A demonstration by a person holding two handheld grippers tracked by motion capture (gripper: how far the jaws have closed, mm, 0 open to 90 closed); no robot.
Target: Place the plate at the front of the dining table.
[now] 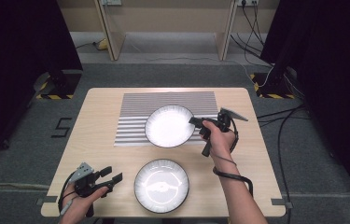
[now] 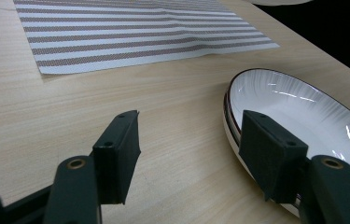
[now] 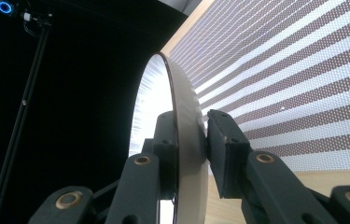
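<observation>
Two white plates with dark rims are lying on the worktop, along with one striped placemat, and I am holding two hand-held grippers, one in each hand. The far plate is sitting on the placemat, overlapping its near right part. The near plate is resting directly on the bare wood, close to my edge of the worktop. Both plates are carrying nothing, showing only glare from the lights.

My right hand-held gripper is reaching in from the right and is clamping the right rim of the far plate. In the right gripper view one pad is pressing the plate's underside and the other is lying against its inner face, so the rim is running edge-on between them. Whether that edge is being raised off the placemat or is still lying flat is hard to judge from above. The plate is round, so it has no long axis; its open face is pointing upward in the high view.

My left hand-held gripper is hovering near the front left corner of the worktop, just left of the near plate. Its jaws are standing apart and gripping nothing, pointing toward that plate; in the left gripper view the near plate's rim is lying just beyond one pad.
</observation>
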